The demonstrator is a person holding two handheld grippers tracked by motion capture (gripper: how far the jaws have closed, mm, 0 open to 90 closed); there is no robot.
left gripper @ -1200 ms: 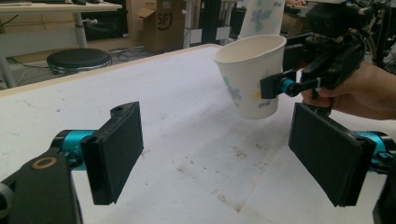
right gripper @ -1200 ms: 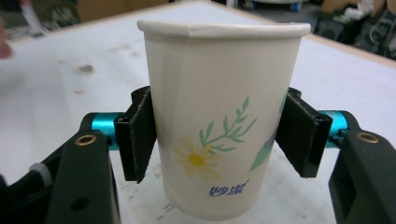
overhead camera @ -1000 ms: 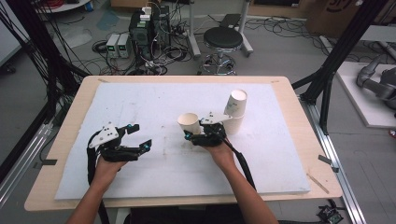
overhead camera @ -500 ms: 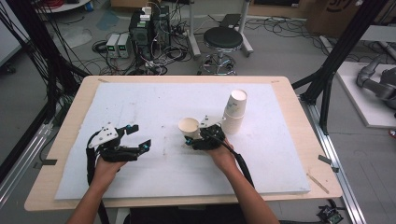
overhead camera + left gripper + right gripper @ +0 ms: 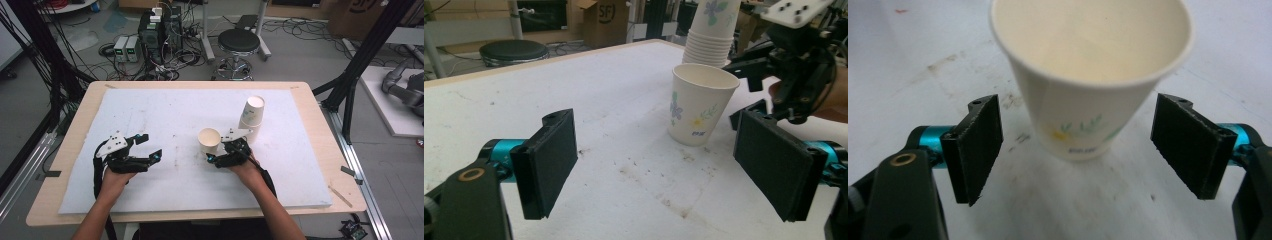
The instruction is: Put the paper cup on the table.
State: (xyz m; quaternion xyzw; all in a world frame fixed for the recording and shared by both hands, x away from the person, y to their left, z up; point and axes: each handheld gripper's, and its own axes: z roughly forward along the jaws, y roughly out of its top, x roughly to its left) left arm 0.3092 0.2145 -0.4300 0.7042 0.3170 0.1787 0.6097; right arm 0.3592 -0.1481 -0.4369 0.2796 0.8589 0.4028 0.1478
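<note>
Paper cup point(image 5: 1083, 95) upright on mat, mouth up; right tongs point(image 5: 1075, 150) just opened, straddling it untouched; left tongs point(image 5: 669, 165) wide, empty.

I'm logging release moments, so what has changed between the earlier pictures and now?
The right gripper has just opened its jaws and let go of the single paper cup, which now stands upright on the white mat, loose between the pads. The cup sits about where it was. The left gripper stayed open and in place; the cup stack has not moved.
</note>
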